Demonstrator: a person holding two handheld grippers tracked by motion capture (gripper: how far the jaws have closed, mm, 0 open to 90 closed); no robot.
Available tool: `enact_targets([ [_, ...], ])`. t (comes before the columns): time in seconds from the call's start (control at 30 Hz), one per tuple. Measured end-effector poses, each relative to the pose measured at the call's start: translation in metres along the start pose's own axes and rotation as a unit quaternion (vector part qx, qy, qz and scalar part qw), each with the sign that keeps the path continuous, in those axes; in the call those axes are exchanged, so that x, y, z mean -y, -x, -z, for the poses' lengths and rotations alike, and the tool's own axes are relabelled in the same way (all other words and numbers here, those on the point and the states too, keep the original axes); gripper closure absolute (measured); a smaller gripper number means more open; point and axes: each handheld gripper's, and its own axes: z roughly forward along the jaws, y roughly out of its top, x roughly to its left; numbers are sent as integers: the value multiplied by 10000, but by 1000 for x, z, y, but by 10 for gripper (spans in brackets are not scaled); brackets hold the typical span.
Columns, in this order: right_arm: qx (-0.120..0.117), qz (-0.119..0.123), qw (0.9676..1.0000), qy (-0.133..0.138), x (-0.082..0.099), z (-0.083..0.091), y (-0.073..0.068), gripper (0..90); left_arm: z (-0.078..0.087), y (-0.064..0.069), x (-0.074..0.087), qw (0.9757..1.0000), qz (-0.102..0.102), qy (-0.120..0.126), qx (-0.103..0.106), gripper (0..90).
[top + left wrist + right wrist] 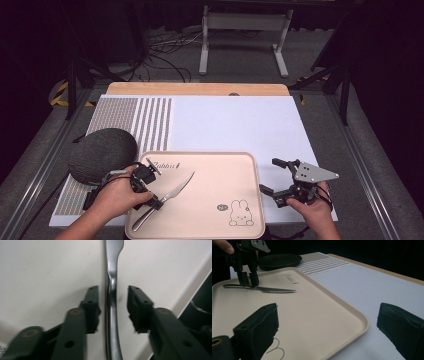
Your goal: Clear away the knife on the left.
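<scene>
Bowl: dark and upturned, just off the tray's left rim; its near edge is hidden behind the left hand.
Left gripper: over the tray's left part, jaws parted around the knife handle, pads clear of it.
Knife: flat on the tray, handle end partly covered.
Right gripper: right of the tray, wide open, empty.

Tray interior open toward 3 o'clock of the knife; dark round mat blocks 10 o'clock; white table cover open at 12.
</scene>
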Motion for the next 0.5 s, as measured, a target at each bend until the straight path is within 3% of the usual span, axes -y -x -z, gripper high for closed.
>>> enact_targets([
  [0.03, -1, 1, 10000, -2, 0, 0, 0, 48, 1, 2, 0, 9999, -71, 4, -79, 496],
  [0.07, 5, -5, 10000, -7, 0, -1, 0, 47, 2, 3, -1, 9997, -194, 61, -154, 381],
  [0.13, -6, -9, 10000, -10, 0, -1, 0, 46, 4, 8, -3, 9978, -479, 287, -349, 277],
  [0.17, -10, -4, 10000, -17, 0, -1, 0, 46, 4, 8, -3, 9978, -479, 287, -349, 258],
  [0.2, -10, -4, 10000, -17, 0, -1, 0, 46, 6, 11, -3, 9963, -662, 359, -423, 258],
  [0.23, -13, 0, 10000, -20, 1, -1, -1, 45, 6, 12, -3, 9956, -715, 427, -436, 217],
  [0.3, -12, -4, 10000, -11, 0, -1, 0, 45, 8, 15, -5, 9923, -982, 595, -459, 159],
  [0.33, -14, -5, 10000, -10, 0, -1, 0, 45, 8, 18, -6, 9892, -1171, 718, -506, 161],
  [0.37, -14, -5, 10000, -10, 0, -1, 0, 45, 8, 18, -6, 9892, -1171, 718, -506, 167],
  [0.43, -15, -3, 10000, -15, 1, -1, 0, 45, 8, 20, -7, 9824, -1560, 808, -636, 228],
  [0.47, -19, 0, 10000, -18, 1, -1, -1, 44, 7, 22, -8, 9775, -1797, 864, -688, 228],
  [0.5, -19, -1, 10000, -18, 1, -1, -1, 45, 7, 24, -8, 9736, -1947, 961, -698, 307],
])
